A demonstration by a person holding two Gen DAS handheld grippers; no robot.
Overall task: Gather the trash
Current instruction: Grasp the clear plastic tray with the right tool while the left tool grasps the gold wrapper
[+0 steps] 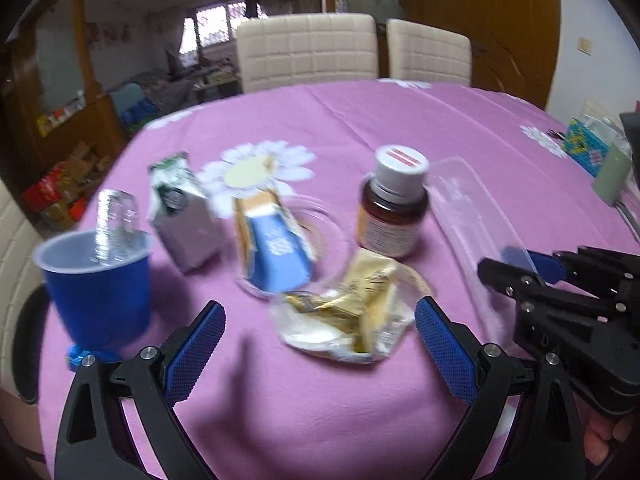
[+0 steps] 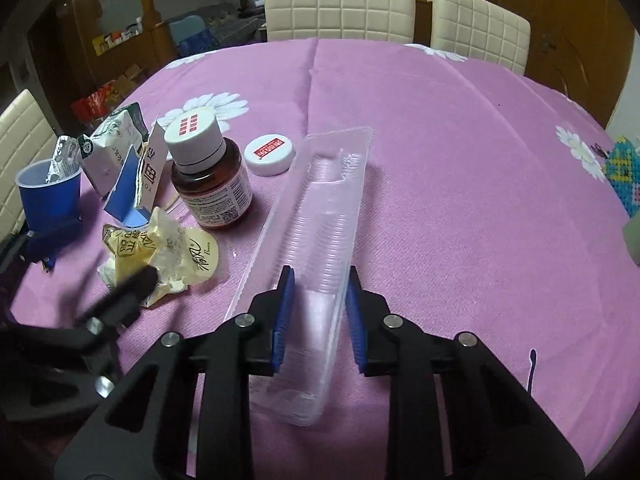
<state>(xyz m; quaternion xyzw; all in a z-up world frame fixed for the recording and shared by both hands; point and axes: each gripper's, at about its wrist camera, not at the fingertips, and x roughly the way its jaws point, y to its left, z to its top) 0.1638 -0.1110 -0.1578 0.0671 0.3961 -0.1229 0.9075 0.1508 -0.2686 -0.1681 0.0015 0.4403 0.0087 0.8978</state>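
My right gripper [image 2: 318, 280] is shut on the near end of a long clear plastic tray [image 2: 328, 200] that lies on the purple tablecloth [image 2: 460, 200]. My left gripper [image 1: 320, 304] stands open, its blue pads on either side of a crumpled yellow-and-white wrapper [image 1: 344, 316], not touching it. Behind the wrapper stand a brown bottle with a white cap [image 1: 392, 208], an opened blue carton [image 1: 276, 248] and a white milk carton [image 1: 180, 212]. At the left, a blue cup [image 1: 96, 280] holds a foil wrapper [image 1: 114, 224]. A loose white lid [image 2: 270, 155] lies beside the bottle [image 2: 212, 184].
Two cream padded chairs [image 2: 340, 4] stand at the table's far side and another [image 2: 20, 148] at the left. A colourful beaded object [image 2: 624, 176] and a pale green box [image 1: 612, 176] sit near the right edge. The right gripper [image 1: 508, 268] shows at the left view's right side.
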